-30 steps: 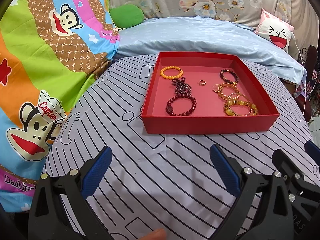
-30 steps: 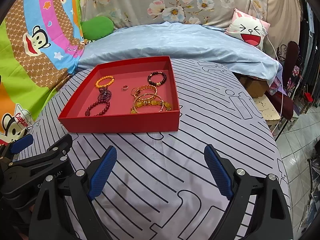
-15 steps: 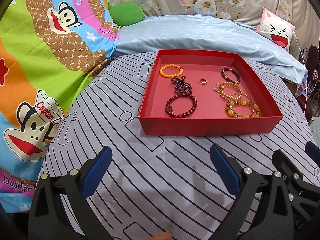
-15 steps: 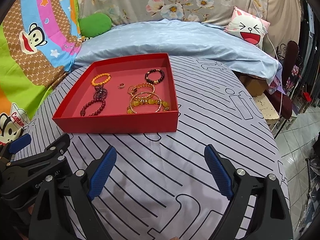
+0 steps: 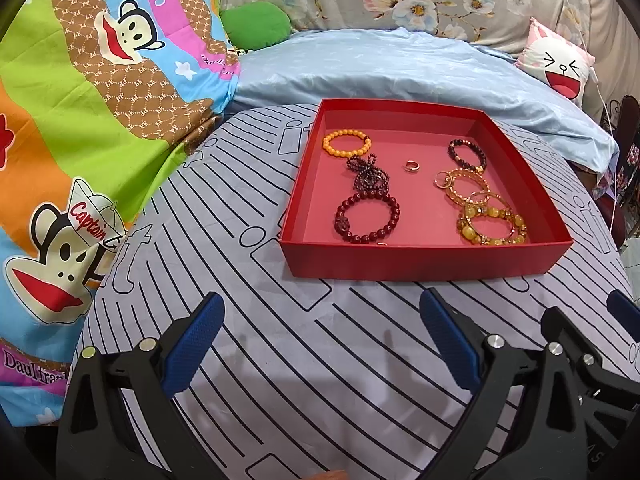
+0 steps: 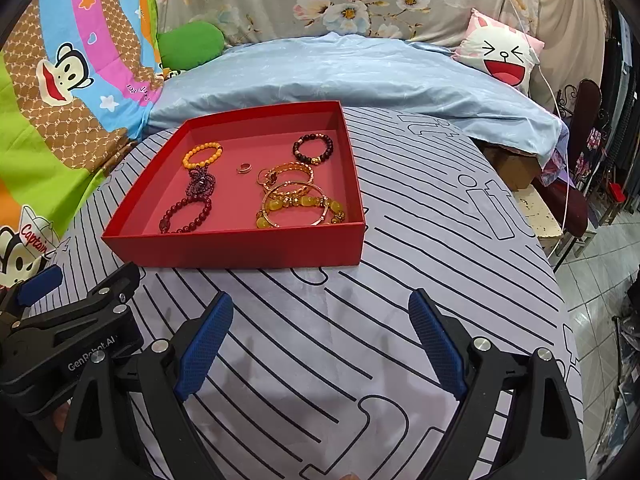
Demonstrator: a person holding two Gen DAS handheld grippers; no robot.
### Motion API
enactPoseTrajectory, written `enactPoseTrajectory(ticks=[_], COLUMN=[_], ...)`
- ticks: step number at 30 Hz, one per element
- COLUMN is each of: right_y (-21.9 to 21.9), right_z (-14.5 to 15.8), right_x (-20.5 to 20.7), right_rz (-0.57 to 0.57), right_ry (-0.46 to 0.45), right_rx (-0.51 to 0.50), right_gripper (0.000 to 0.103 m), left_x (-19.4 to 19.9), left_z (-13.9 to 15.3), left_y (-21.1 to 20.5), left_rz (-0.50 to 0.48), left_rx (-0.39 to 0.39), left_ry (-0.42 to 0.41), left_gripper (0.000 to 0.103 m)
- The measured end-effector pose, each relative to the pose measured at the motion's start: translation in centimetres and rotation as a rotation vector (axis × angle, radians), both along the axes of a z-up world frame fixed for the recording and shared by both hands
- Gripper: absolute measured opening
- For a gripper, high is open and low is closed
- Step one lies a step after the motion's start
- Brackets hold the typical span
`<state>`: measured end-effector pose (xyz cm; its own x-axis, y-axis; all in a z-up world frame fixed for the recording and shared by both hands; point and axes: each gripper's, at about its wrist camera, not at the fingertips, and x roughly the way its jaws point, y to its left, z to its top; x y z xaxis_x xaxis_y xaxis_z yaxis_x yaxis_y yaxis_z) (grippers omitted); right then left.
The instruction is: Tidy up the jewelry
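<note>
Jewelry [image 5: 492,222] unmoved in red tray [image 5: 424,266], both views slightly shifted

Red tray [image 5: 424,268] slightly lower and nearer in both views than before

A shallow red tray [image 5: 424,268] sits flat on the striped table [image 5: 280,360], open at the top, its jewelry lying flat inside. At the far left lies an orange bead bracelet [image 5: 346,143], a tangled dark purple bead strand [image 5: 369,176] just nearer, then a dark red bead bracelet [image 5: 368,218] near the front wall. A small ring [image 5: 411,166] lies alone mid-tray. On the right, a dark bead bracelet [image 5: 467,155] lies farthest, gold bangles [image 5: 464,186] overlap nearer, and yellow bead bracelets [image 5: 493,225] lie at the front right corner.
</note>
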<state>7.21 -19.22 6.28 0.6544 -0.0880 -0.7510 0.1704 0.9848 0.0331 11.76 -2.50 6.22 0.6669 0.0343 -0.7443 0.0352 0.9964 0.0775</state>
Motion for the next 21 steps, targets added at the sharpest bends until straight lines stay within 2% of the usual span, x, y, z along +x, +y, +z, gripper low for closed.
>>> enactPoseTrajectory(ticks=[21], right_y=[0.39], right_z=[0.14], right_x=[0.36], right_rz=[0.000], right_ry=[-0.009], right_rx=[-0.007], right_gripper=[0.086], left_x=[0.39], left_z=[0.36], left_y=[0.17], left_rz=[0.009], left_rx=[-0.005], left_ry=[-0.003], left_gripper=[0.094])
